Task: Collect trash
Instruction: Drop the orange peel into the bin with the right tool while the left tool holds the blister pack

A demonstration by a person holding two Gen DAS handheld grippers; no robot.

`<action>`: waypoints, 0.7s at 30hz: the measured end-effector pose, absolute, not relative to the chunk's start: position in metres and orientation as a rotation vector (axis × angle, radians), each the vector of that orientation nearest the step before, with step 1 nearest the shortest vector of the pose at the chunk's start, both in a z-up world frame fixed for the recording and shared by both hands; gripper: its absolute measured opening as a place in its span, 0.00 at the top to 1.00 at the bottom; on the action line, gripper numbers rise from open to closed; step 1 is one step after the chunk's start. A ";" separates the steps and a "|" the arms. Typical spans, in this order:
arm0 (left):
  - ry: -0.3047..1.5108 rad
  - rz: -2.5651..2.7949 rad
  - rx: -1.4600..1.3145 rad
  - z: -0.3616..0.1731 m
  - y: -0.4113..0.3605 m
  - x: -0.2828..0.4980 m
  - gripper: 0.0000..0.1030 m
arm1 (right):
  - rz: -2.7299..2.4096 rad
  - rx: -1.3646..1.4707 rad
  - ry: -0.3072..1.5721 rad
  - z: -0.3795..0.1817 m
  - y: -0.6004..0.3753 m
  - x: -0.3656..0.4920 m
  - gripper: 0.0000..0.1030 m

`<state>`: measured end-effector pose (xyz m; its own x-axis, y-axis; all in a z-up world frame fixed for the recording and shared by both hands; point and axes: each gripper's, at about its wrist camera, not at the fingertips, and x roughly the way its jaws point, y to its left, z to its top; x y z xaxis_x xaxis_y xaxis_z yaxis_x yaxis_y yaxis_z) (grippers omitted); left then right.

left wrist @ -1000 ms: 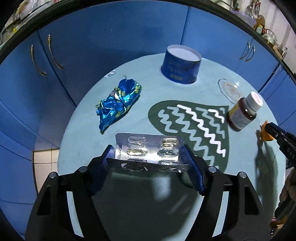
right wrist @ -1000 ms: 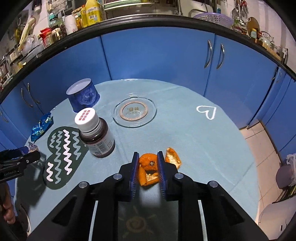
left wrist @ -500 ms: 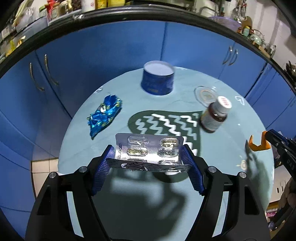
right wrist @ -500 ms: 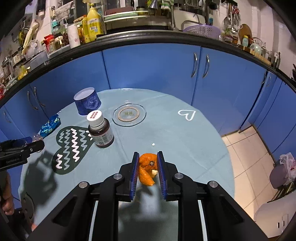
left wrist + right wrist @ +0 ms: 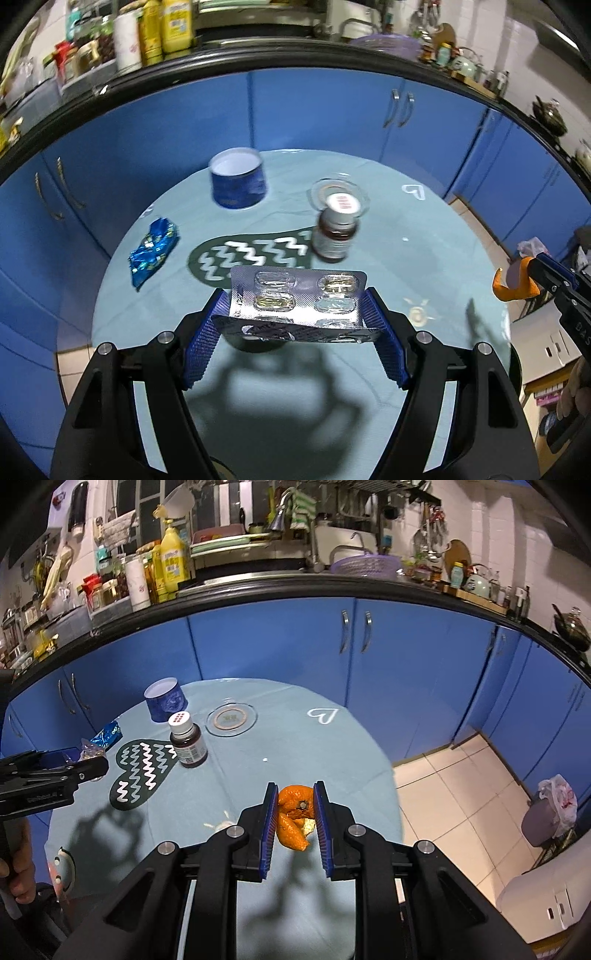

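Left wrist view: the left gripper (image 5: 295,310) squeezes a silver pill pack (image 5: 299,295) between its blue pads, up above the near edge of the round table (image 5: 424,243). Right wrist view: the right gripper (image 5: 295,812) pinches an orange peel (image 5: 295,816) over the table's right edge. A blue wrapper (image 5: 153,249) lies near the left edge, a brown bottle (image 5: 336,229) nearer the middle.

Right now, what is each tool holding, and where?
Left tool: blister pack, by its two side edges. Right tool: orange peel, pinched across its middle.
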<state>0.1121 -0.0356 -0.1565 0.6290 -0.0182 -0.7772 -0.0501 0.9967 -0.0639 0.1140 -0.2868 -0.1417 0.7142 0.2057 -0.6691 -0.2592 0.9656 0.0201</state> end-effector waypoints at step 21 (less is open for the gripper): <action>0.808 -0.219 0.070 -0.120 -0.167 0.097 0.29 | 0.087 -0.002 0.660 -0.117 -0.384 0.045 0.81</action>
<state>0.0969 -0.1667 -0.1197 0.6694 -0.1677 -0.7238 0.2210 0.9750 -0.0216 0.0445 -0.3840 -0.1174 0.7866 0.0803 -0.6122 -0.0815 0.9963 0.0260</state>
